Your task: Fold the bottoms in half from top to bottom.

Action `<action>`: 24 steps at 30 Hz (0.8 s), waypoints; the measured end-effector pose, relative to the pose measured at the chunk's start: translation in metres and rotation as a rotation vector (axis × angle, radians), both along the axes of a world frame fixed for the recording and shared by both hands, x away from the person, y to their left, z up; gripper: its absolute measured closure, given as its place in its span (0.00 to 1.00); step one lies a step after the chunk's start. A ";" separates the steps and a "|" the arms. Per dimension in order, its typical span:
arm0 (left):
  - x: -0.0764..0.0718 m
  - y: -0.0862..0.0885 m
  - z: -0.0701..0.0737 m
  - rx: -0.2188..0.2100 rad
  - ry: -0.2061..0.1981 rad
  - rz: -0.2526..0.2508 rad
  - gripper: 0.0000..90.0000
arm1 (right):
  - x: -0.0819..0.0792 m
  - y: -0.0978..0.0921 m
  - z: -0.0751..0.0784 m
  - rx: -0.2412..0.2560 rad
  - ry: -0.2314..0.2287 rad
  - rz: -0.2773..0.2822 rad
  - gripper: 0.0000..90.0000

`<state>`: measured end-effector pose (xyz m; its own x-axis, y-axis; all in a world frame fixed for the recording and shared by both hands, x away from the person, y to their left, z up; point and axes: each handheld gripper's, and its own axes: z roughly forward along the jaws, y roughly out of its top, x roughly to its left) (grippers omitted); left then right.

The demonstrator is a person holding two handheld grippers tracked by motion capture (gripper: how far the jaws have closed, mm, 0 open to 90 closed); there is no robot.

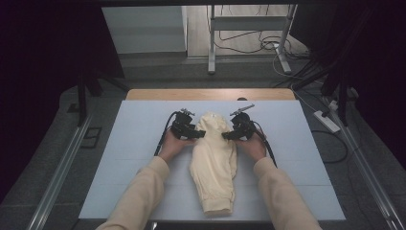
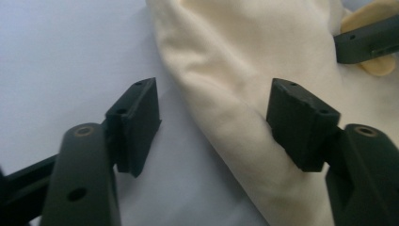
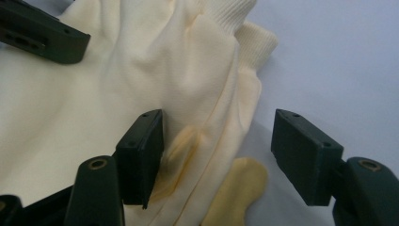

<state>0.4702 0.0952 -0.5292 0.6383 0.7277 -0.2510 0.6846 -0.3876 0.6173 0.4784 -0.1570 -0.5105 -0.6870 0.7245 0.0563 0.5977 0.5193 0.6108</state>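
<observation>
Both claws flank my garment from above: left gripper and right gripper sit at its far end, mid-sheet; the cloth runs back to the near edge of the white sheet. Left gripper view: jaws apart, straddling the cloth's edge, one pad on fabric, one over bare sheet. Right gripper view: jaws apart over the hem; I see a ribbed cuff beyond.

I can read no writing, label, brand, number or sign anywhere in front of me, on the cloth or elsewhere
</observation>
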 end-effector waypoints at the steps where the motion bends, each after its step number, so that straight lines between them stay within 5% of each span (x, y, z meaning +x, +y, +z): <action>1: 0.000 -0.001 -0.001 0.002 0.004 -0.003 0.43 | 0.000 0.001 -0.001 0.002 0.002 0.005 0.41; 13: 0.001 -0.006 -0.002 -0.008 0.001 -0.028 0.69 | 0.002 0.004 -0.005 0.017 0.020 0.031 0.48; 24: 0.000 -0.007 0.000 -0.023 0.011 -0.048 0.88 | 0.002 0.009 -0.002 0.029 0.041 0.061 0.78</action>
<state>0.4699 0.0881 -0.5295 0.6691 0.6905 -0.2747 0.6726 -0.4055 0.6190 0.4807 -0.1481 -0.5124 -0.7264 0.6791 0.1055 0.5902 0.5378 0.6020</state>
